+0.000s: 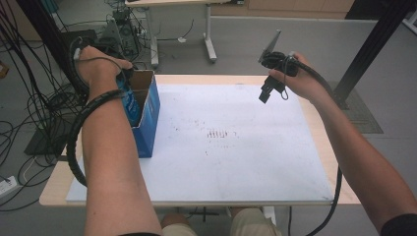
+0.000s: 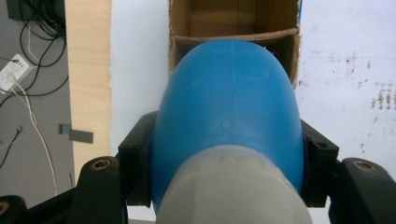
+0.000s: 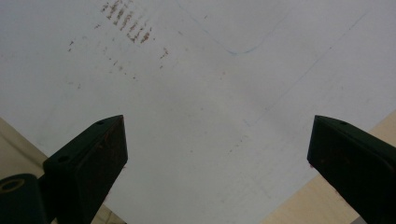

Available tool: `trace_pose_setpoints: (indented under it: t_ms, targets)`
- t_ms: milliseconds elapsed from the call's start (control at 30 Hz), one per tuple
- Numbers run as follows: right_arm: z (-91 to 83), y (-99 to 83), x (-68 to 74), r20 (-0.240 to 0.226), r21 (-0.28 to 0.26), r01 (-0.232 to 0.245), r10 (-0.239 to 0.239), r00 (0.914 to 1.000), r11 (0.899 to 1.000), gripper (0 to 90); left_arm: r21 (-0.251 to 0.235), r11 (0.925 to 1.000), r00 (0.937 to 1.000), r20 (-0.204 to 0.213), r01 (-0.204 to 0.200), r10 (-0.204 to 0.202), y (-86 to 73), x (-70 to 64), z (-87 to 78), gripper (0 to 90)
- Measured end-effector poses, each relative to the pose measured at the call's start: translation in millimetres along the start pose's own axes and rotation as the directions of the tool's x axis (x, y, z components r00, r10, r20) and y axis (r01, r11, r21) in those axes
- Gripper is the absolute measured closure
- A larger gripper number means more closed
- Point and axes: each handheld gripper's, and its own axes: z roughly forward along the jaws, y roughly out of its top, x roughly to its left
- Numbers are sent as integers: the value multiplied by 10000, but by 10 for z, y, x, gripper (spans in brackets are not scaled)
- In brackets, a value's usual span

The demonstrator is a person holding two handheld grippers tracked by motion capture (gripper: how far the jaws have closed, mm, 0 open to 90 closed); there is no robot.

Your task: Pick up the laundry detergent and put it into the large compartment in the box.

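Observation:
A rounded blue object point(image 2: 226, 98) with a pale grey end fills the middle of the left gripper view. My left gripper point(image 2: 226, 154) is shut on its two sides. The object points down into an open cardboard box point(image 2: 233, 21), brown inside with a divider wall. In the high view that box point(image 1: 149, 123) is blue outside and stands at the table's left, with the blue object point(image 1: 130, 104) partly inside it under my left hand. My right gripper point(image 1: 268, 91) hangs above the far right of the white mat, and in its own view the right gripper point(image 3: 217, 149) stands open and empty.
A white mat point(image 1: 221, 147) with faint brown stains covers most of the wooden table point(image 1: 51, 194). Cables point(image 1: 29, 113) lie tangled on the floor at the left. Another table's legs point(image 1: 210, 46) stand behind, and a black post point(image 1: 373, 44) rises at the right.

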Motion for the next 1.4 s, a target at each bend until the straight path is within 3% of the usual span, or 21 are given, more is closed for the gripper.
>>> trace_pose_setpoints:
  t_ms: [567,900,1400]
  targets:
    - [61,16,5,-29,99,1,-1,10000,10000,50,61,9999,9999,-18,-148,148,-61,-68,462,374]
    - [88,26,6,-25,159,-44,44,10000,9999,50,57,9995,9992,-212,-324,325,-87,-150,630,374]
    - [91,26,20,-8,184,-41,41,10000,9998,50,175,9990,9990,-132,-420,422,-123,-168,793,374]
